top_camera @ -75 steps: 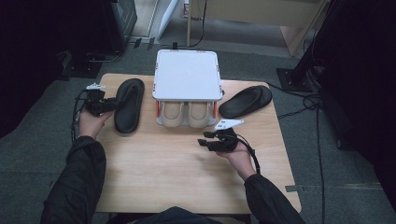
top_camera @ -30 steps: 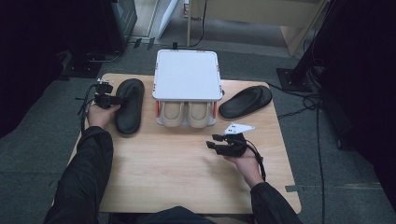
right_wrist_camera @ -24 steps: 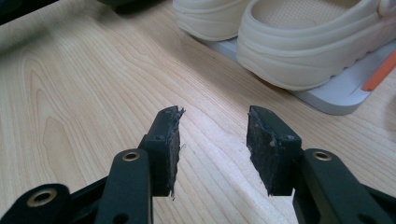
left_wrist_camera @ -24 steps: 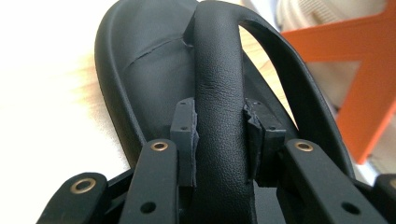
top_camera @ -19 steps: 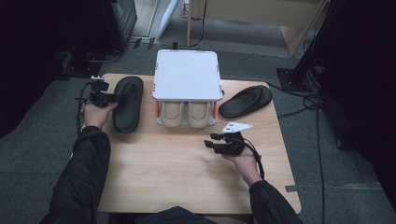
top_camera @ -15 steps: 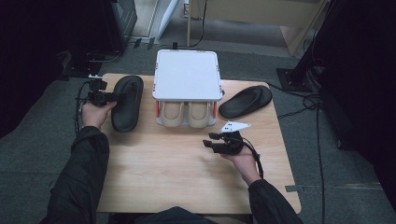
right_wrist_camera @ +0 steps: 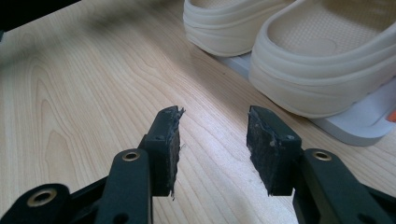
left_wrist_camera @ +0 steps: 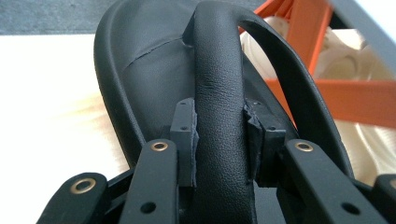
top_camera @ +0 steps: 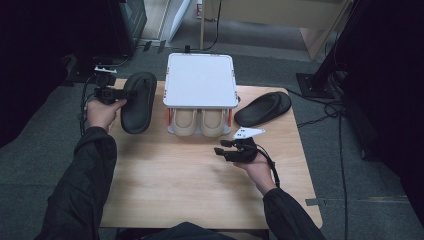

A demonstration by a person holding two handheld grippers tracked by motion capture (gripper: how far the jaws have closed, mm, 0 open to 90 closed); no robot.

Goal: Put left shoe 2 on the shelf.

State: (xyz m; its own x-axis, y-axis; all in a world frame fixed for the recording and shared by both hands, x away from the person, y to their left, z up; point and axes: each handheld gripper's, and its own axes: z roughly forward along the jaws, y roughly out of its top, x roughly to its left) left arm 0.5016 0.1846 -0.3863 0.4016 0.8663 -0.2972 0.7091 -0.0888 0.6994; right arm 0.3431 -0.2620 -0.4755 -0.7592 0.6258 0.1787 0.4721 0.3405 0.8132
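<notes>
while right claw (right_wrist_camera: 212,149) agape, left claw (left_wrist_camera: 219,140) pinching black slipper (left_wrist_camera: 187,84)

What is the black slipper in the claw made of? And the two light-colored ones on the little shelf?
The black slipper looks like matte leather or imitation leather: its strap has fine grain, a crease, and dents slightly where the left claw pinches it. The cream slippers look like molded foam or soft rubber: thick, smooth, seamless walls with a dotted footbed. That is a guess from looks alone.

Left hand-held gripper (left_wrist_camera: 218,135) clamped on a strap; right hand-held gripper (right_wrist_camera: 212,140) parted, low
</notes>
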